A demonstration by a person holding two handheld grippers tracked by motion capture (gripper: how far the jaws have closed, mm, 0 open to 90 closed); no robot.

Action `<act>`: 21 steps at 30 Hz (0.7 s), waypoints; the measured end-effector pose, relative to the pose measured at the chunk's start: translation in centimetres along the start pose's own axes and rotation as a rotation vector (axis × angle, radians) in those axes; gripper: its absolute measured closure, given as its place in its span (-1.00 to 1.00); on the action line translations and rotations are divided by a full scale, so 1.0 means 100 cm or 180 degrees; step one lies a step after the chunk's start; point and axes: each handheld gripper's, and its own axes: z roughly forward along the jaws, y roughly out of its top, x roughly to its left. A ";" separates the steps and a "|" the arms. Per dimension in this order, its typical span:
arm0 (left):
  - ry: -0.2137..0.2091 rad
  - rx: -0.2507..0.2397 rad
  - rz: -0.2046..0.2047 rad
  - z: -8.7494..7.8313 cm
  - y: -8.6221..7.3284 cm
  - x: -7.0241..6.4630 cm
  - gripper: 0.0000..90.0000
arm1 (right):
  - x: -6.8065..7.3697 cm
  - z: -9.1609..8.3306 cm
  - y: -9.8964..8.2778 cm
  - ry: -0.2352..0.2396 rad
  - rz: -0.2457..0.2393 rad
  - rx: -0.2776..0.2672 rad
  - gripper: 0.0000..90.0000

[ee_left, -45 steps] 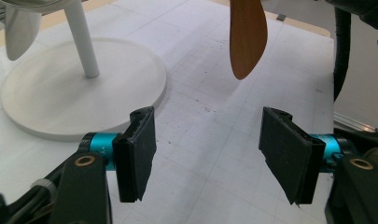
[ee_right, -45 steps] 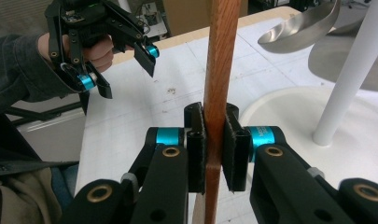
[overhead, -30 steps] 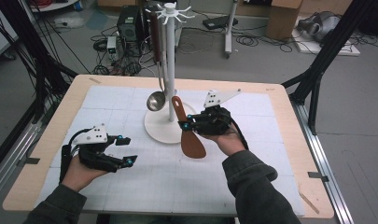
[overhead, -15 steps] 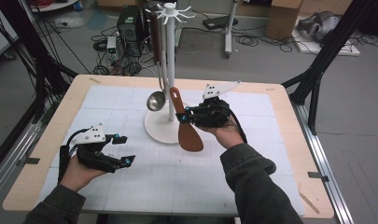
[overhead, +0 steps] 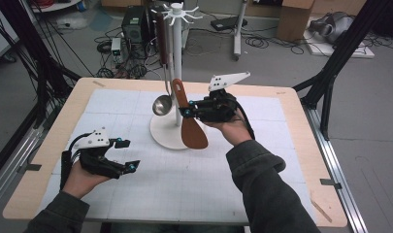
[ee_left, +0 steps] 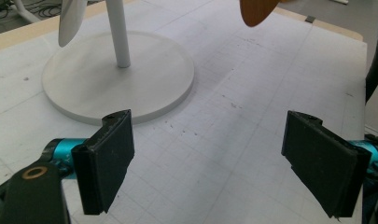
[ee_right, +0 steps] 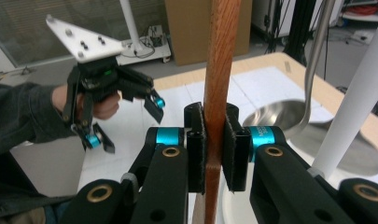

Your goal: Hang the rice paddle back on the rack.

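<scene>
White gridded table (overhead: 262, 174), right gripper (overhead: 187, 112) clamping wooden spatula (overhead: 189, 125) upright, left gripper (overhead: 126, 154) agape

Wooden-edged table (overhead: 301, 104) carries a white gridded mat (overhead: 184, 179) across most of its top. The white utensil stand (overhead: 176, 63) sits directly on the mat, its round base (overhead: 166, 135) near mid-table

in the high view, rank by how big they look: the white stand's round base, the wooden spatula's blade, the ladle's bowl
1. Stand's round base, clearly the widest.
2. Wooden spatula's blade; it is lifted in the right gripper, nearer the camera, so it may look enlarged.
3. Ladle's bowl, smallest.
</scene>
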 end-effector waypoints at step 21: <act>0.0071 0.0047 0.0009 0.002 -0.002 0.000 -0.76 | -0.005 0.000 0.050 -0.0046 -0.0106 -0.0219 0.83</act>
